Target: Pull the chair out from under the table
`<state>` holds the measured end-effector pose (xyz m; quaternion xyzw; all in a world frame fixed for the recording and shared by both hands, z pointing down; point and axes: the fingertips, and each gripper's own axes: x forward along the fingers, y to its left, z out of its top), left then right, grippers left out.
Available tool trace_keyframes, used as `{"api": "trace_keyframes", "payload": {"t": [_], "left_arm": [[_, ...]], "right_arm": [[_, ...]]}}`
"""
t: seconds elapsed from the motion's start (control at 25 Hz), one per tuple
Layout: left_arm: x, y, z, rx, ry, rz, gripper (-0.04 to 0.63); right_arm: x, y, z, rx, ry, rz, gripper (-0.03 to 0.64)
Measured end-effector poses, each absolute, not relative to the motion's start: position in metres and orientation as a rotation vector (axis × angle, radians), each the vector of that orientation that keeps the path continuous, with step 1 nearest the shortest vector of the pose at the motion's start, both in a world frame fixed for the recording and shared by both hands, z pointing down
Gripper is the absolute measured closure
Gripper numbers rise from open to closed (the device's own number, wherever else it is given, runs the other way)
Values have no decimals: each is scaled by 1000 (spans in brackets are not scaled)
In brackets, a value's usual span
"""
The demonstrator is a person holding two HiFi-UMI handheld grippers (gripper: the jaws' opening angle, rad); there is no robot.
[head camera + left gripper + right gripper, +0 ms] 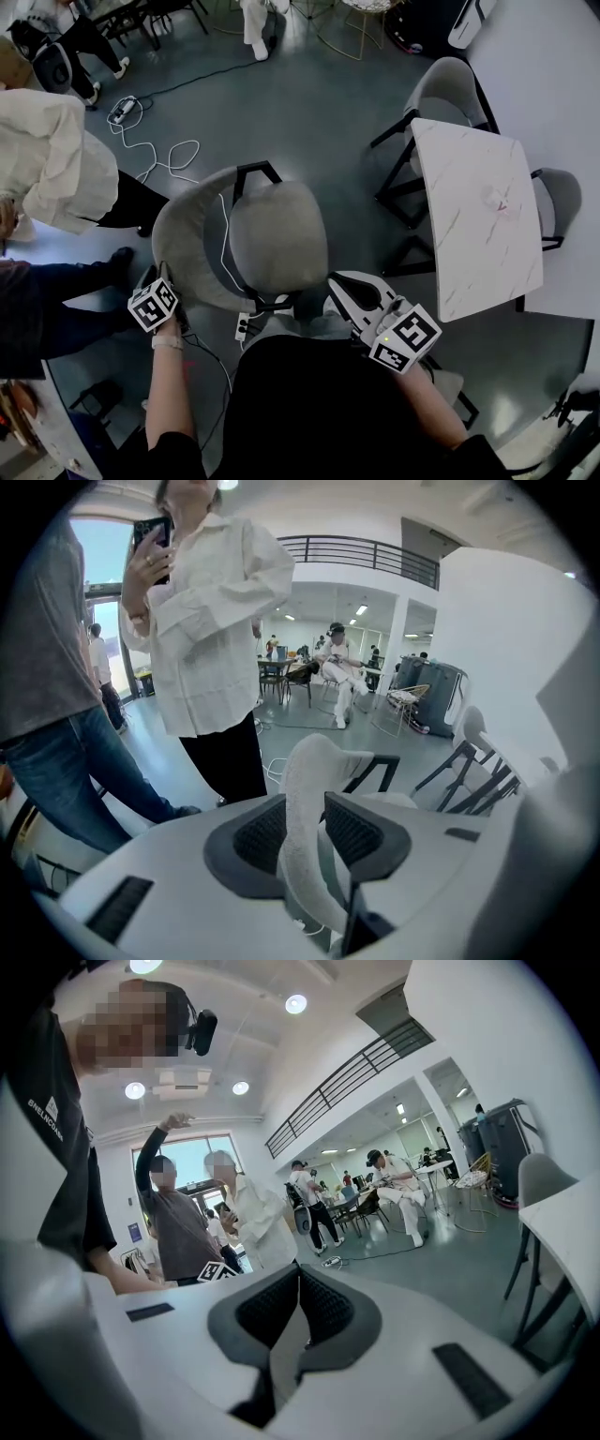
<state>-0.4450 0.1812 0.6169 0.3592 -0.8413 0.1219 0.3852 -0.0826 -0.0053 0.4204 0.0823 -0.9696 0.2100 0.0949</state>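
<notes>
From your head camera the chair [277, 239] stands out on the open floor right before you. It is left of the table [478, 216] and apart from it, with no part under the top. A second chair [441, 89] stands at the table's far end. That view hides both pairs of jaws. Your left gripper [150, 281] is at the left rim of the backrest [309, 789]. Its own view shows the padded rim running up between the pads, and the jaws stand apart, not clamped on it. Your right gripper [339, 286] hangs by the seat's near right edge. Its own view shows the jaws together at the tips with nothing between them. Only the gripper views show the bystander [211, 621] in a white shirt at full height.
</notes>
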Motion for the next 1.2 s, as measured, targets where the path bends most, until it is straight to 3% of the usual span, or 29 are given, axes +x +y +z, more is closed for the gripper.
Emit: {"api": "trace_keyframes", "payload": {"t": [1.2], "left_arm": [[-201, 40, 348, 1707, -2274, -16, 466]], "right_arm": [[-75, -37, 363, -59, -3034, 547, 603]]}}
